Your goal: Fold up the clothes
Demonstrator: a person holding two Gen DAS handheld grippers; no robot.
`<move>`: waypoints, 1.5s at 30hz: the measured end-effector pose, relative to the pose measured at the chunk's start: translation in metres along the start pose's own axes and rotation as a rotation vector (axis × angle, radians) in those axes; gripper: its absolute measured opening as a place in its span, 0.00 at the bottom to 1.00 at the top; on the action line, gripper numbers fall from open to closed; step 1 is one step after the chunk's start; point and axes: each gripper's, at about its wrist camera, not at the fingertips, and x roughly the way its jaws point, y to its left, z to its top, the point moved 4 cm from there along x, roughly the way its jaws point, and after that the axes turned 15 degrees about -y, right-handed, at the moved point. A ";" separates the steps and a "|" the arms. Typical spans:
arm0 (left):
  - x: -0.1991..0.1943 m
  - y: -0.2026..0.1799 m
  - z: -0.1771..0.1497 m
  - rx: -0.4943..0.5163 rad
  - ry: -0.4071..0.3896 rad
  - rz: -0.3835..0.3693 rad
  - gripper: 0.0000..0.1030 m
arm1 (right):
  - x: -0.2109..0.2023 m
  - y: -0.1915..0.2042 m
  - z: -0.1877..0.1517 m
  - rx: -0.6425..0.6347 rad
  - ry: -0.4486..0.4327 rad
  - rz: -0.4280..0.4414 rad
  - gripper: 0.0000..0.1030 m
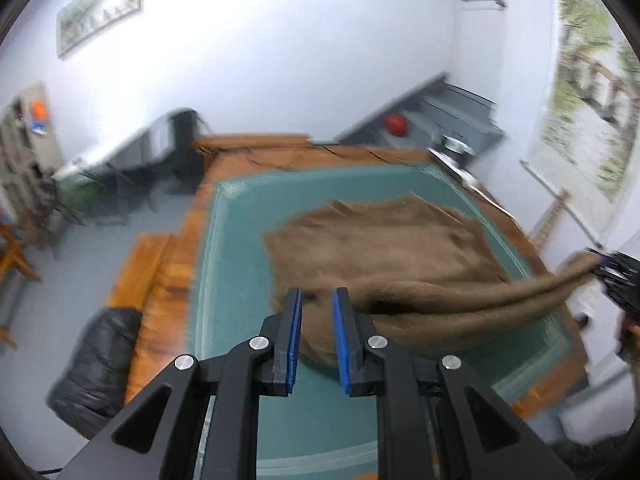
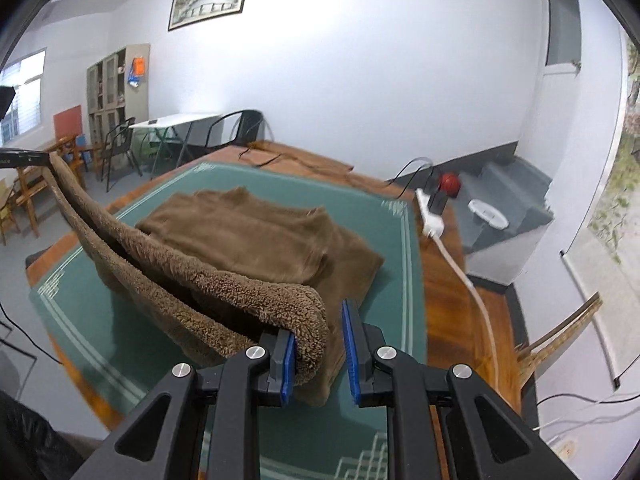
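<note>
Far left in the left wrist view a black plastic bag [image 1: 94, 364] sits on the grey floor against the wooden edge of the counter [image 1: 160, 280], which is covered by a green mat [image 1: 236, 280]. On the mat lies a brown fleece garment [image 1: 380, 248], its main body spread flat; that view is motion-blurred. The left gripper [image 1: 316, 340] has its blue-padded fingers [image 1: 294, 344] spread apart, with a bunched edge of the fleece lying between and beyond them; the pads are not pressed together on it. From there a lifted band of the fleece stretches to the right edge, where it reaches the black frame of the other gripper.

In the right wrist view the same raised band runs from the upper left down to the right gripper [image 2: 318, 356]. Its fingers [image 2: 288, 368] stand apart; the curled pile-side hem drapes over the left pad and hangs in the gap, clear of the right pad. The rest of the garment lies folded in layers on the mat beyond. Further right, a white power strip [image 2: 430, 216] and its cable rest on the bare wood, and a red ball [image 2: 449, 185] lies on the grey steps behind
</note>
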 end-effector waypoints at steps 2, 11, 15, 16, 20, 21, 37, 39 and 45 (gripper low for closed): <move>0.010 0.024 0.017 -0.064 -0.023 0.041 0.19 | 0.008 -0.014 0.008 0.023 -0.004 -0.023 0.19; 0.065 0.034 0.003 -0.044 0.089 -0.044 0.19 | 0.056 -0.013 0.022 0.000 0.021 -0.040 0.19; 0.094 -0.005 -0.045 -0.031 0.228 -0.198 0.38 | 0.067 -0.010 0.020 0.009 0.038 -0.041 0.19; 0.098 -0.014 -0.057 -0.034 0.252 -0.232 0.52 | 0.069 -0.012 0.020 0.010 0.044 -0.046 0.19; 0.109 -0.048 -0.088 -0.102 0.333 -0.341 0.77 | 0.071 -0.018 0.017 0.027 0.068 -0.058 0.19; 0.112 -0.057 -0.095 -0.123 0.353 -0.367 0.77 | 0.071 -0.018 0.016 0.028 0.073 -0.061 0.19; 0.176 -0.124 -0.130 -0.128 0.522 -0.321 0.56 | 0.060 -0.019 -0.004 0.054 0.108 -0.085 0.19; 0.183 -0.121 -0.140 -0.136 0.567 -0.297 0.36 | 0.058 -0.020 -0.006 0.059 0.106 -0.088 0.19; 0.174 -0.105 -0.131 -0.157 0.516 -0.241 0.15 | 0.055 -0.025 -0.013 0.077 0.109 -0.100 0.19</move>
